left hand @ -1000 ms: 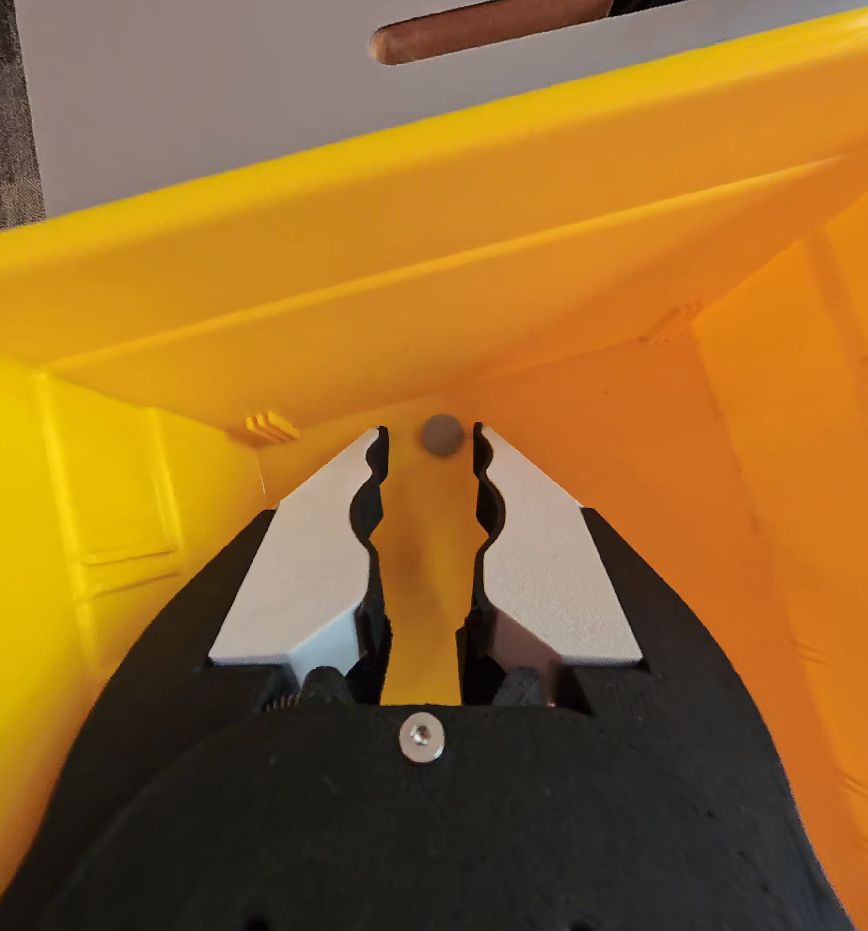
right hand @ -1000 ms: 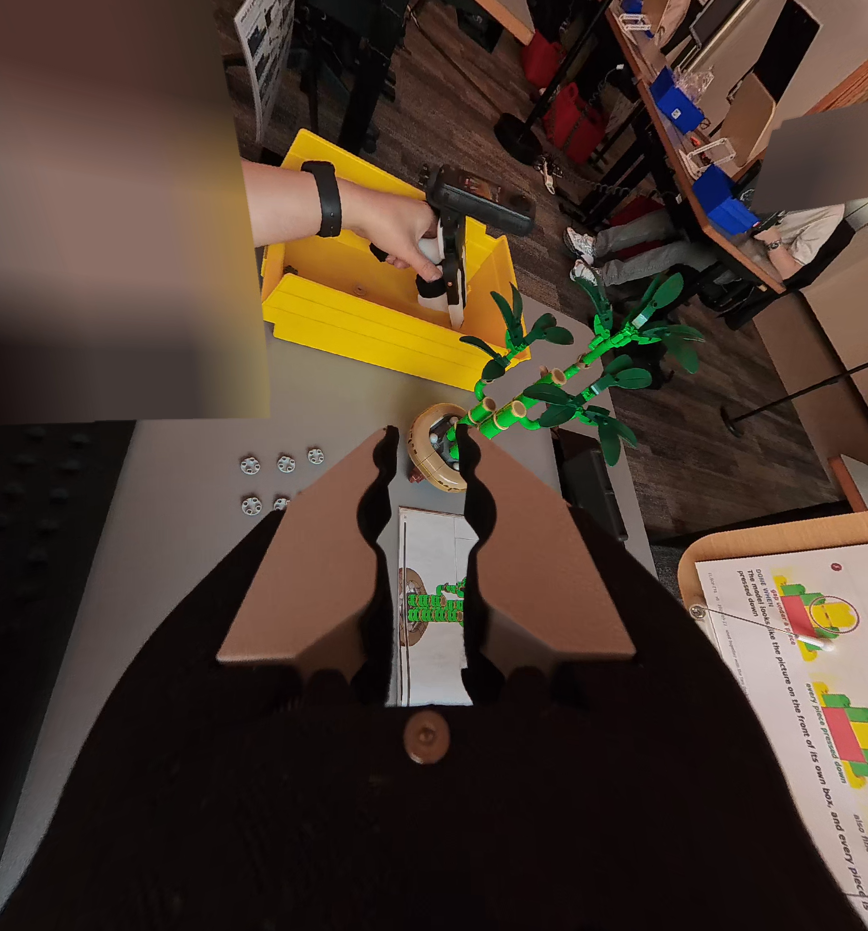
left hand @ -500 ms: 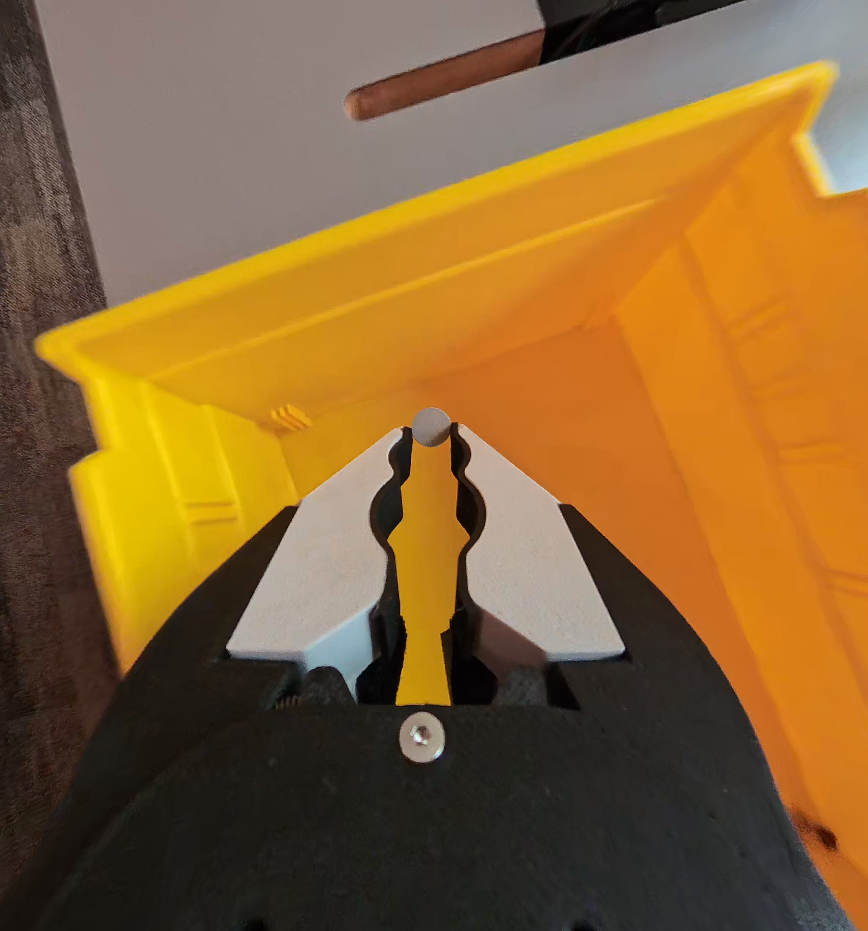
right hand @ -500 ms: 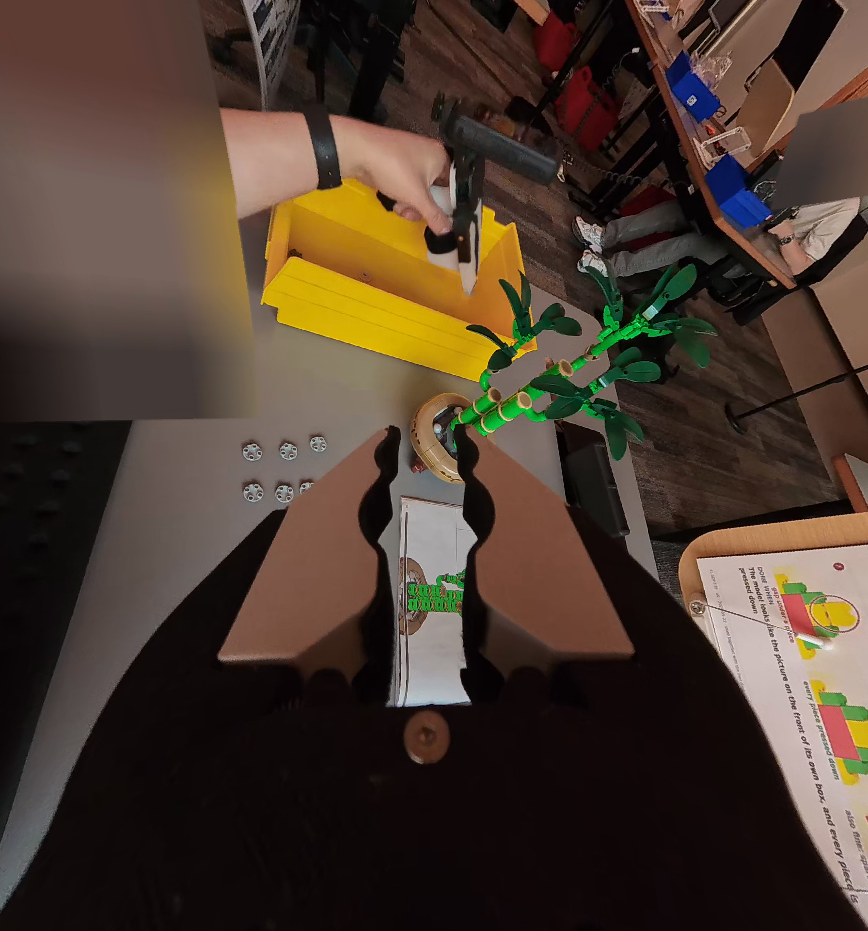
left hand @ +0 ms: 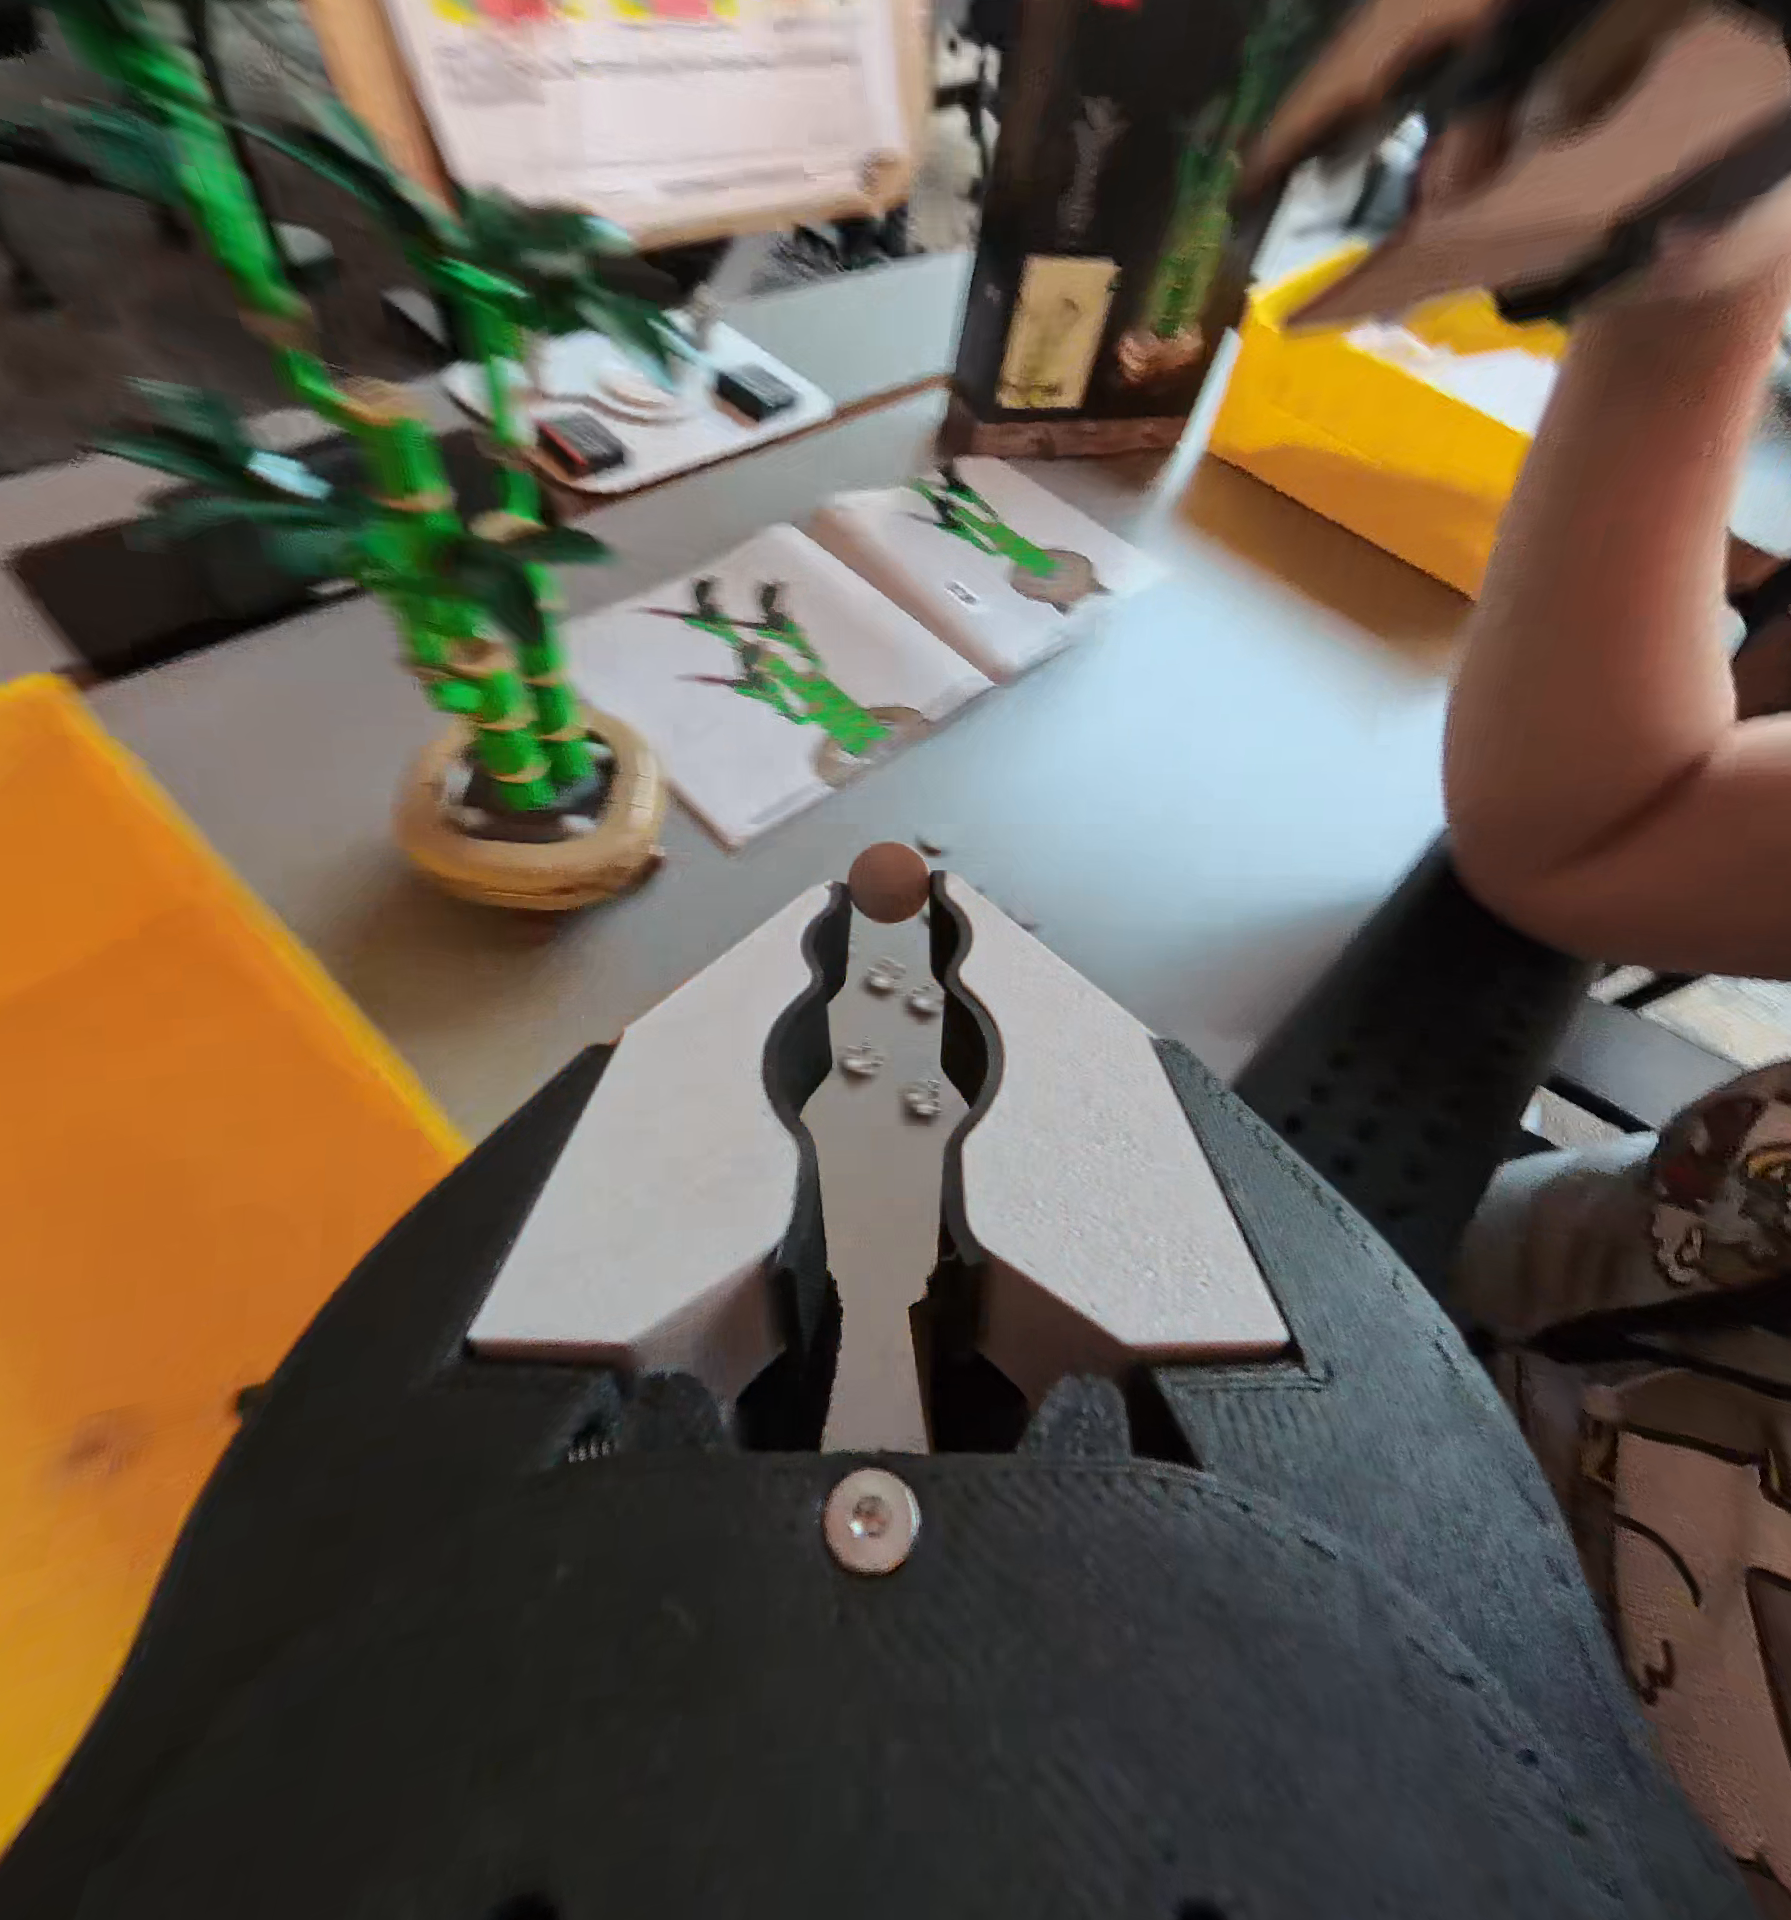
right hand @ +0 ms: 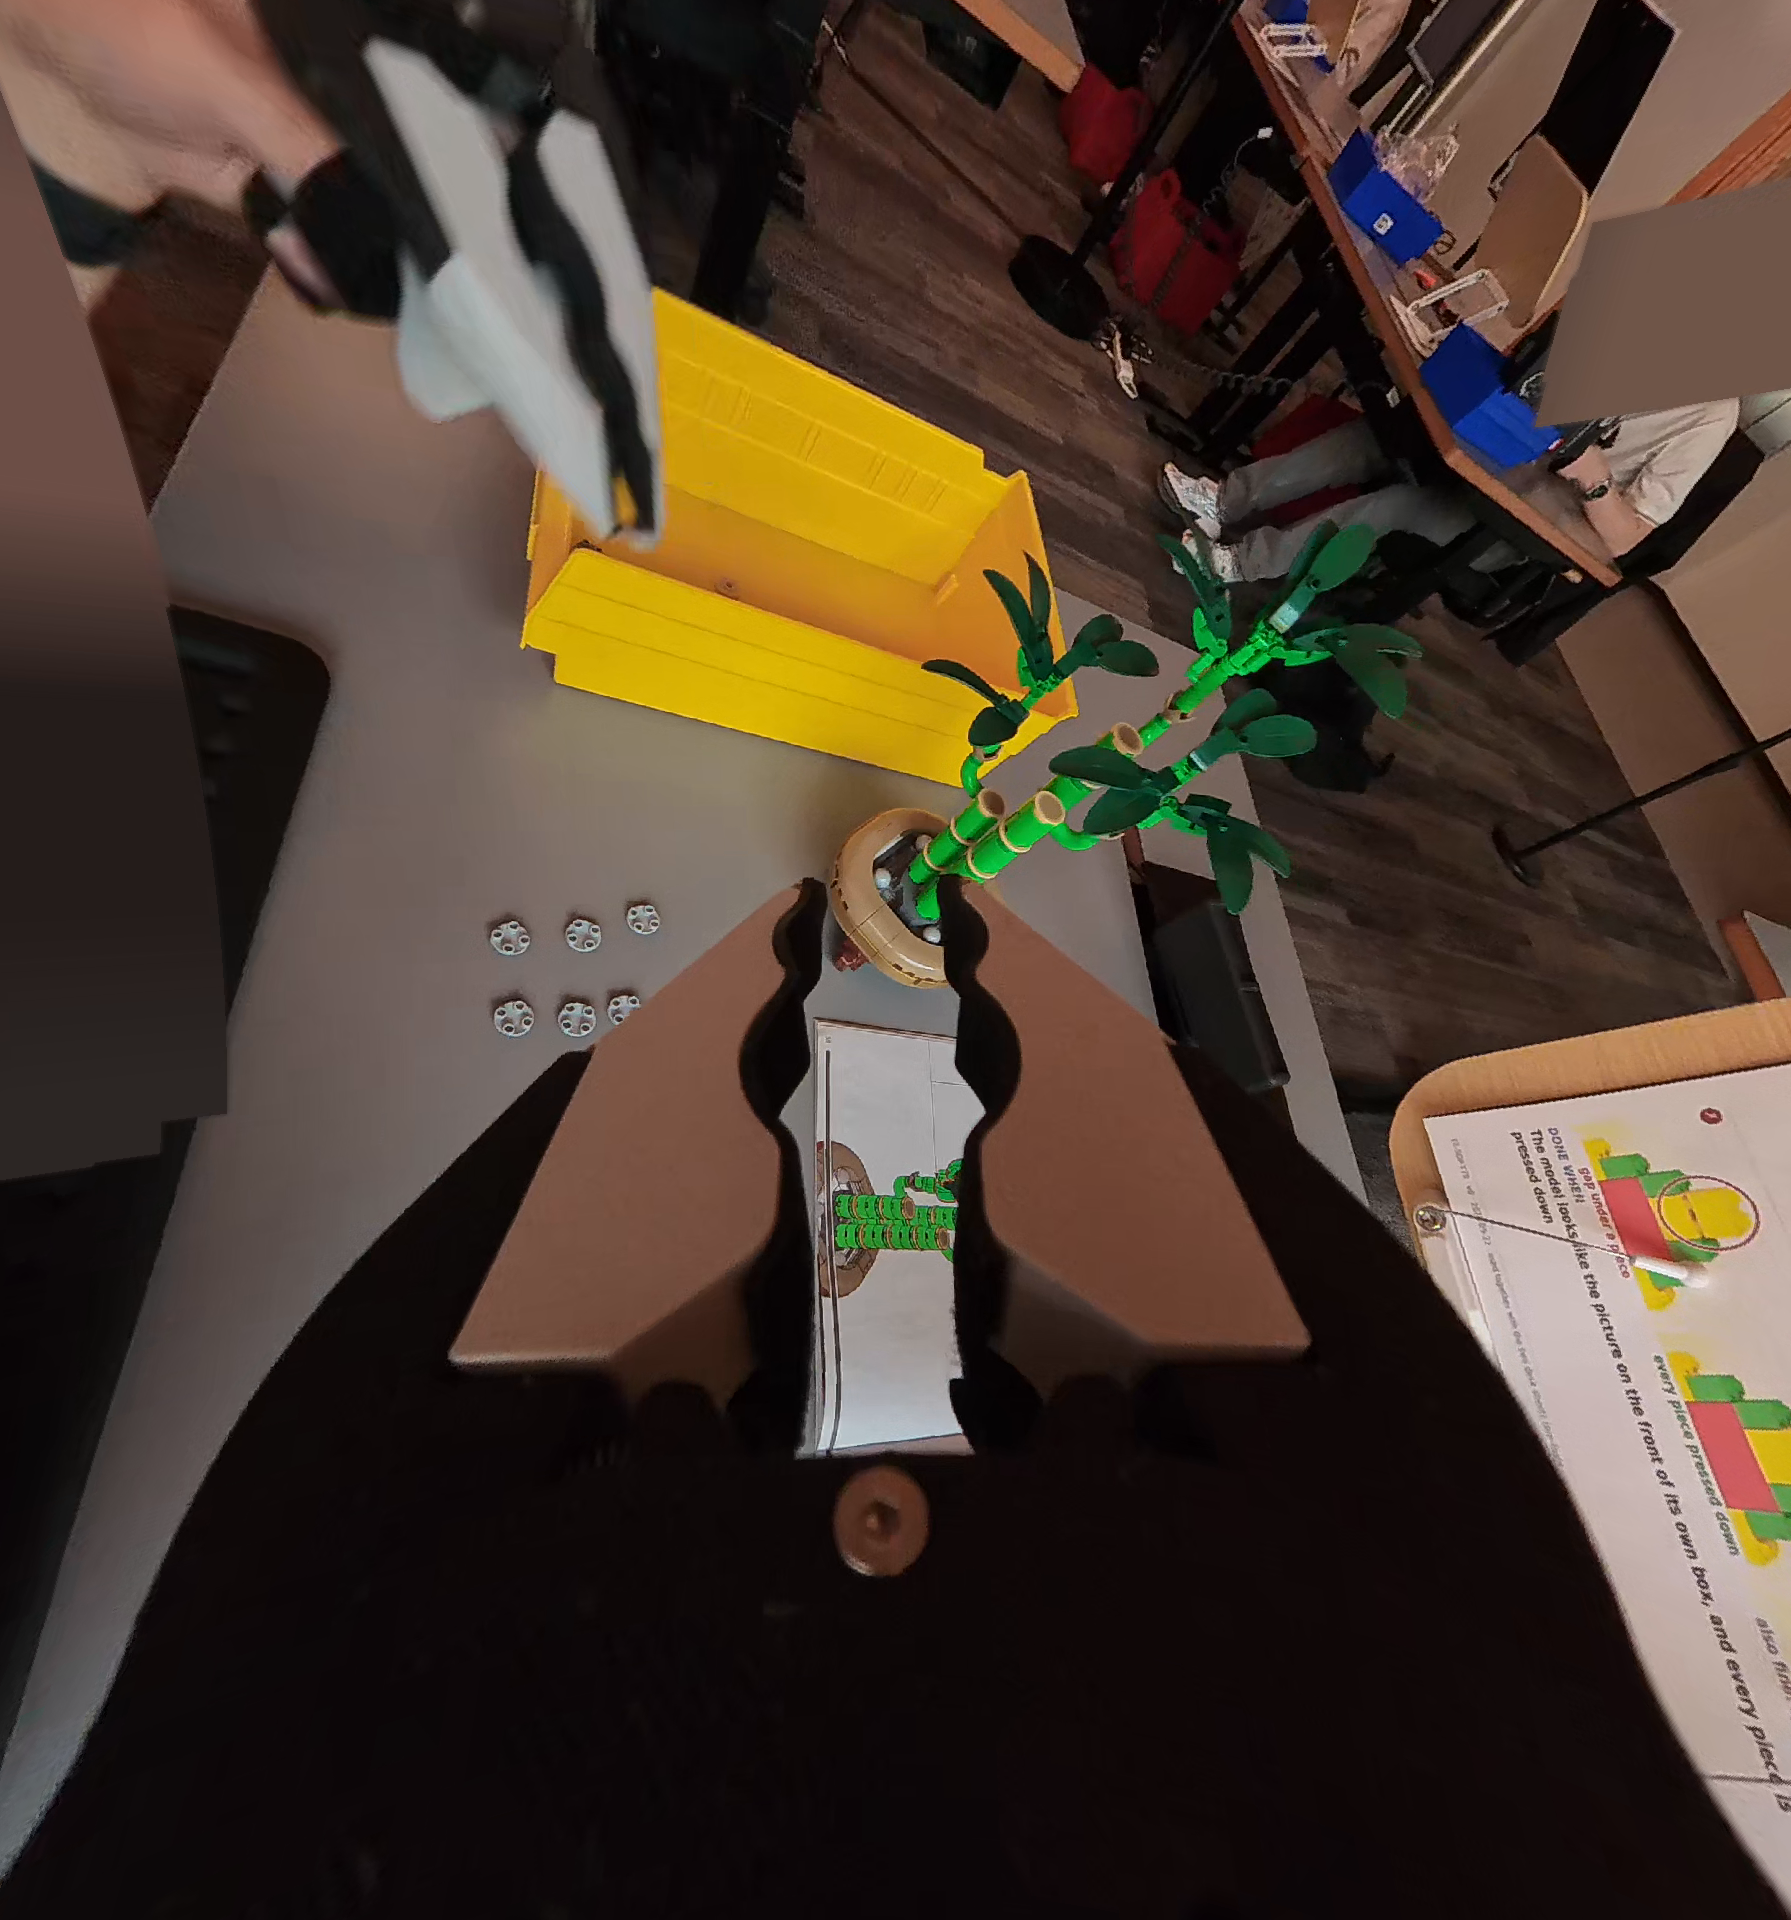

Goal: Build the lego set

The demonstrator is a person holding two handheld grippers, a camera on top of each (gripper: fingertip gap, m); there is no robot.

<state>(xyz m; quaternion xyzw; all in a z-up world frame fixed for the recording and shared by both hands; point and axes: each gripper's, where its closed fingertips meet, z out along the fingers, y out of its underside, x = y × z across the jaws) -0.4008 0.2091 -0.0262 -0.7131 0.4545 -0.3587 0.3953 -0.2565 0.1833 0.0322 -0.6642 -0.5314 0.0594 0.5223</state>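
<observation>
My left gripper (left hand: 888, 883) is shut on a small round brown piece (left hand: 888, 881) at its fingertips, held above the grey table. The same gripper shows blurred in the right wrist view (right hand: 600, 457), above the yellow bin (right hand: 766, 582). The green bamboo lego plant in its tan pot (left hand: 527, 800) stands ahead and left of it; it also shows in the right wrist view (right hand: 896, 899). Several small grey round pieces (left hand: 896, 1029) lie on the table below the left fingers, also in the right wrist view (right hand: 574, 971). My right gripper (right hand: 883, 904) is open and empty, high above the instruction booklet (right hand: 891, 1195).
A yellow bin (left hand: 91, 1039) sits at the left. The open instruction booklet (left hand: 829, 644) lies beyond the pot. The set's dark box (left hand: 1099, 260) and a second yellow bin (left hand: 1358, 436) stand farther back. A person's arm (left hand: 1639, 644) crosses at right. A board with an instruction sheet (right hand: 1649, 1351) lies at right.
My left gripper has lifted out of the yellow bin with the round piece in its tips and swung toward the table with the plant. The right gripper has barely moved.
</observation>
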